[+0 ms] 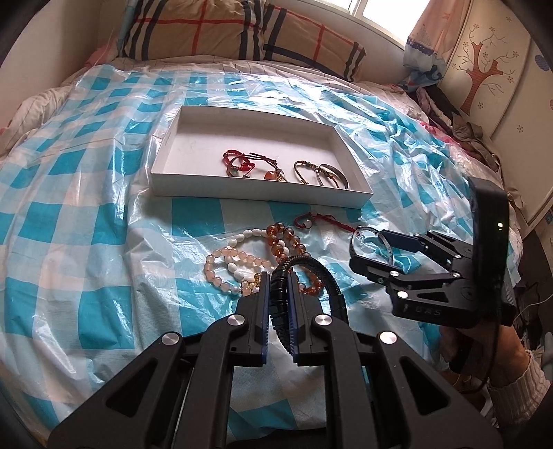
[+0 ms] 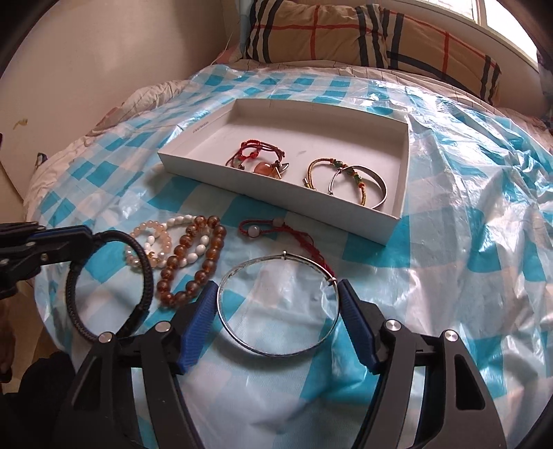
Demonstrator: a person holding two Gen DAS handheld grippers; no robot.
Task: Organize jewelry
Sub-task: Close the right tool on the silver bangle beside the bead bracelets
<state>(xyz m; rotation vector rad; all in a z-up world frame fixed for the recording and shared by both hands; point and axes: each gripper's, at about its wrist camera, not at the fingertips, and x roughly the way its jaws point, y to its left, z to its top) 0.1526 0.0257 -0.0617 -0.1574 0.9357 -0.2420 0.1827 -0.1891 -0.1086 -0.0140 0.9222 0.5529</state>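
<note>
Left gripper [image 1: 278, 286]: jaws clamped on black braided bracelet [image 1: 321, 276], bead bracelets [image 1: 242, 255] just ahead. Right gripper [image 2: 278, 304]: jaws apart, flanking silver bangle [image 2: 276, 350]; whether the pads touch its rim cannot be told. White box [image 2: 276, 193] ahead of both, bare plastic sheet [image 2: 449, 276] to the right.

I am looking at a bed [image 2: 459, 114] lying under a blue-checked plastic sheet [image 2: 466, 241], with plaid pillows [image 2: 345, 31] sitting at its head. On the sheet a white tray [image 2: 276, 193] is resting, and just in front of it amber beads [image 2: 193, 262], pale bead bracelets [image 2: 155, 241] and a red cord [image 2: 276, 231] are lying close together.
</note>
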